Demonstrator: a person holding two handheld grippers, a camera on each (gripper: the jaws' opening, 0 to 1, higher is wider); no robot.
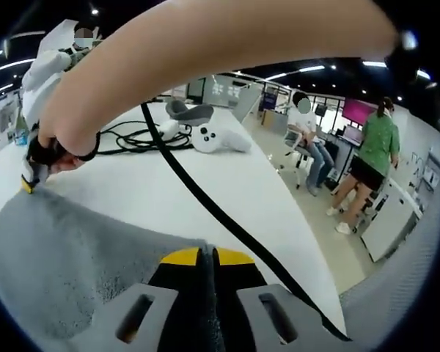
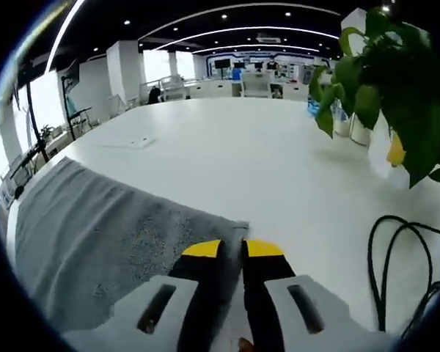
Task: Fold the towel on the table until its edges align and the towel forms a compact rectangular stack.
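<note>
A grey towel lies flat on the white table. In the left gripper view my left gripper has its yellow-tipped jaws pressed together on the towel's near corner. Across the cloth, my right gripper, held by a person's hand, pinches the far corner, and the person's bare arm crosses the top of that view. In the right gripper view the towel spreads out to the left, and my right gripper is shut on its corner.
A black cable crosses the table beside the towel, with a coil and a white controller behind it. The table edge drops off to the right, where people stand and sit. Potted plants and a looped black cable are at the right.
</note>
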